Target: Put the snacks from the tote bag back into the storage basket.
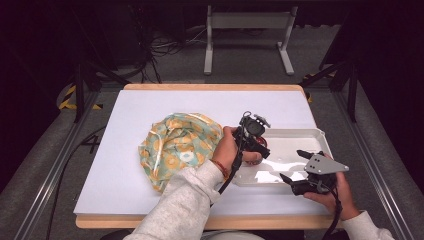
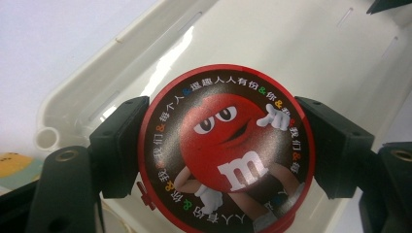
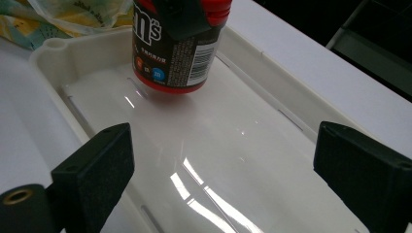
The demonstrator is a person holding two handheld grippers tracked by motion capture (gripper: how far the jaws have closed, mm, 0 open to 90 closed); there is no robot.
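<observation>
A red-lidded M&M's canister (image 2: 226, 150) with a dark label (image 3: 177, 48) stands upright at the left end of the white plastic tray (image 1: 300, 132). My left gripper (image 1: 252, 142) is shut on it, one pad on each side of the lid. The canister's base is at or just above the tray floor (image 3: 233, 145); I cannot tell if it touches. My right gripper (image 1: 291, 164) is open at the tray's front right, jaws wide apart (image 3: 223, 179) over the tray floor with nothing between them.
A crumpled plastic bag (image 1: 180, 145) with an orange and teal print lies left of the tray on the white tabletop (image 1: 125, 165). The bag (image 3: 73, 17) nearly touches the tray's left rim (image 3: 48, 48). A table frame stands on the floor beyond.
</observation>
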